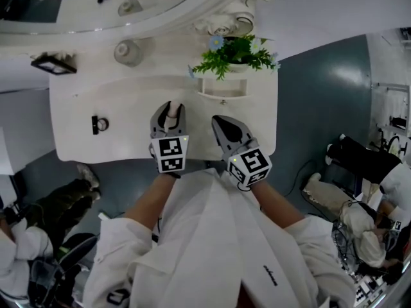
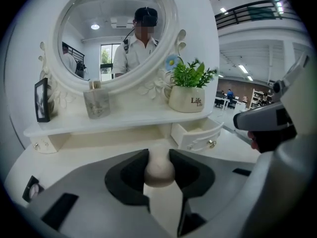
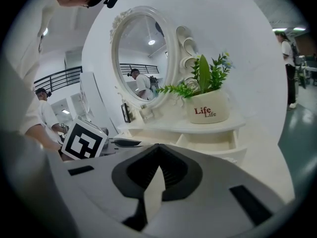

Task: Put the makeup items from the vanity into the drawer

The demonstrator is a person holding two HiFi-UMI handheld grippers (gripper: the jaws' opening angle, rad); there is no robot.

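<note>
My left gripper (image 1: 169, 106) hovers over the front of the white vanity (image 1: 77, 140), shut on a beige egg-shaped makeup sponge (image 2: 158, 172) that sits squeezed between its dark pads (image 2: 128, 178). In the head view the sponge (image 1: 172, 115) shows pale between the jaws. Beside it, my right gripper (image 1: 219, 120) is shut with nothing in it; its tips meet in the right gripper view (image 3: 157, 147). The small drawer (image 1: 222, 89) under the shelf stands pulled out and looks bare inside (image 2: 197, 131). A small black round makeup item (image 1: 99, 124) lies at the vanity's left.
An oval mirror (image 2: 116, 33) backs the vanity. On the shelf stand a glass bottle (image 2: 96, 102), a black picture frame (image 2: 41, 100) and a potted plant marked "Life" (image 2: 190, 99) right above the drawer. People sit on the floor at both sides (image 1: 359, 165).
</note>
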